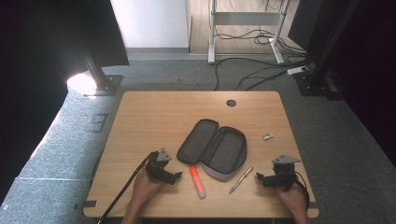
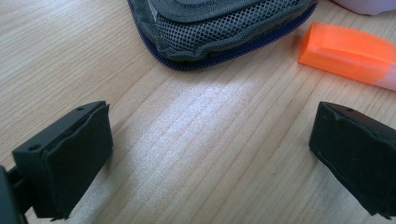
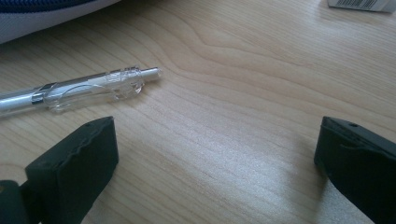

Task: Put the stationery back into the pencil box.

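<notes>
An unzipped grey pencil case [image 1: 214,145] lies spread open in the middle of the wooden table [image 1: 154,116]. An orange and white marker [image 1: 197,181] lies just in front of it, and a clear pen [image 1: 241,178] lies to its right. My left gripper [image 1: 175,178] rests on the table left of the marker, open with bare wood between its jaws; the case's mesh edge [image 2: 219,28] and the marker's orange end [image 2: 348,51] lie beyond them. My right gripper [image 1: 259,179] sits right of the pen, open and holding nothing; the pen [image 3: 79,91] lies just past its left jaw.
A small white item [image 1: 267,136] lies on the table right of the case. A round cable hole [image 1: 231,102] sits near the far edge. Beyond the table, cables and desk legs stand on the grey carpet. The left half of the tabletop is bare wood.
</notes>
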`<state>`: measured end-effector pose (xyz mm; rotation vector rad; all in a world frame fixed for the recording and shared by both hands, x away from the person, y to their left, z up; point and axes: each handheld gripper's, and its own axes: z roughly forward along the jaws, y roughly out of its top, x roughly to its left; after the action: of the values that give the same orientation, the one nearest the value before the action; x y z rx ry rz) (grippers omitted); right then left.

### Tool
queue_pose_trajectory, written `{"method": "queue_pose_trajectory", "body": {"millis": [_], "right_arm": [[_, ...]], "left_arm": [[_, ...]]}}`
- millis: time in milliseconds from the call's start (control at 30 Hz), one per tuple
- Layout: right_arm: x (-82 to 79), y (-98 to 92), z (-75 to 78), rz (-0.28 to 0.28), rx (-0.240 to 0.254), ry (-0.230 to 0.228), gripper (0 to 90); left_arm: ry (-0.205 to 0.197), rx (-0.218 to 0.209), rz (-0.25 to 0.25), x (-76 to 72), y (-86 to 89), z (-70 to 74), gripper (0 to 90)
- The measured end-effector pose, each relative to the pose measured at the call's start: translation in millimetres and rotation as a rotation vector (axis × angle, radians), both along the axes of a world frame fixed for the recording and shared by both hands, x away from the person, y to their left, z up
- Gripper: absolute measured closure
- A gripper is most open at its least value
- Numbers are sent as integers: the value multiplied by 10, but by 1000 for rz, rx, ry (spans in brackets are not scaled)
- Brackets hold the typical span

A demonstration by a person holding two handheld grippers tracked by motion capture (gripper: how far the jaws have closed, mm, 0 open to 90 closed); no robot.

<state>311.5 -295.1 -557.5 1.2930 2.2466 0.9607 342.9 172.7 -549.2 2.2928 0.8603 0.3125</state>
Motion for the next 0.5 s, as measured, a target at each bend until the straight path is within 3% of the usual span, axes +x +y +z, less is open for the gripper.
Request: {"method": "queue_pose_trajectory", "body": {"millis": [500], "right_arm": [[60,-79,61,-22,54,17,14]], "left_arm": [[0,0,1,-1,-1,0,0]]}}
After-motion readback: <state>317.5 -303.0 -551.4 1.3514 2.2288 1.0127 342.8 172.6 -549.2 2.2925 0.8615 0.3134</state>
